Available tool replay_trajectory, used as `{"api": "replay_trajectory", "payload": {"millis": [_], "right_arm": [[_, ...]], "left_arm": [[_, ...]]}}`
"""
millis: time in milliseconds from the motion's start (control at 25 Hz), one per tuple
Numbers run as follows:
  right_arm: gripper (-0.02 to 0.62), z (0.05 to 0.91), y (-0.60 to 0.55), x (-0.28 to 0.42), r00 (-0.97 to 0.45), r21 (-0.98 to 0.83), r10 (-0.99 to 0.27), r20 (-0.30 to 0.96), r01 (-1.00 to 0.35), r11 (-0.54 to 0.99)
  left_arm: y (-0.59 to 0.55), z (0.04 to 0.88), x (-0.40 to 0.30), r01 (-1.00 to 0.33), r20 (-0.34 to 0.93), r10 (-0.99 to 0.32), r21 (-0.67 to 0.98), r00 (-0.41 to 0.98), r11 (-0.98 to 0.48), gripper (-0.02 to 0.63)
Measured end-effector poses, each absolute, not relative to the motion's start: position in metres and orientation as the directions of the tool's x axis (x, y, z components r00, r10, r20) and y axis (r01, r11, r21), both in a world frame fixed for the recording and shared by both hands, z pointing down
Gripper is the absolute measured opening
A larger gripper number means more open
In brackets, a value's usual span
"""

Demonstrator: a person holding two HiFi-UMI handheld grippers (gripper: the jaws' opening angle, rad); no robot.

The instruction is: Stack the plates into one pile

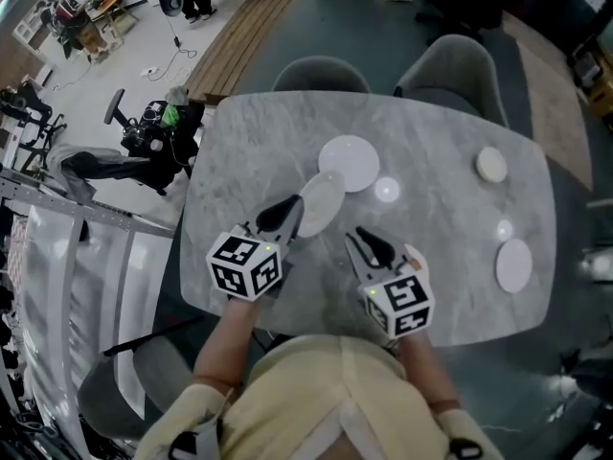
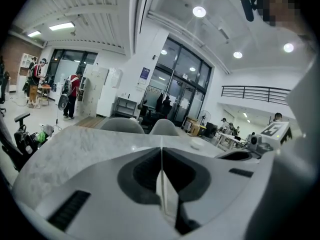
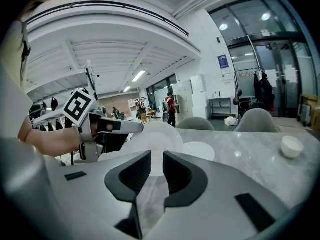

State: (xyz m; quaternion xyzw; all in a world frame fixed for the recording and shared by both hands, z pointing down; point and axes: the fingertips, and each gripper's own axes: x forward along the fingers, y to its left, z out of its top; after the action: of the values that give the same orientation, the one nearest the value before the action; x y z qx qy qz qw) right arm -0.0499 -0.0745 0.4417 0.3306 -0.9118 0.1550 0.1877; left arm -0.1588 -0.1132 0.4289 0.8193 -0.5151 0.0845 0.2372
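The left gripper (image 1: 287, 217), toward 9 o'clock on the marble table (image 1: 441, 113), has its jaws clamped on the rim of a white plate (image 1: 321, 202), which is held tilted above the tabletop. In the left gripper view this plate is only a thin edge-on sliver. A second plate (image 1: 349, 161) lies flat at 11 o'clock. The right gripper (image 1: 369, 242), near 6 o'clock, has its jaws slightly apart with nothing between them. A small bowl (image 1: 491, 165) sits at 2 o'clock and a third plate (image 1: 513, 264) at 4 o'clock. The left cube (image 1: 246, 264) and right cube (image 1: 397, 305) bear only black-and-white squares. A blue wall sign (image 2: 145, 73) is too small to read.
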Motion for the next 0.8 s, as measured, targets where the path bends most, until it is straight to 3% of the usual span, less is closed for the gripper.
{"api": "replay_trajectory", "payload": {"millis": [800], "right_arm": [[0.071,0.463,-0.111,-0.01,-0.602,-0.111,-0.628,0.494,-0.76,0.641]], "left_arm": [[-0.222,0.455,-0.123,-0.882,0.33,-0.847,0.373,0.418,-0.29,0.011]]}}
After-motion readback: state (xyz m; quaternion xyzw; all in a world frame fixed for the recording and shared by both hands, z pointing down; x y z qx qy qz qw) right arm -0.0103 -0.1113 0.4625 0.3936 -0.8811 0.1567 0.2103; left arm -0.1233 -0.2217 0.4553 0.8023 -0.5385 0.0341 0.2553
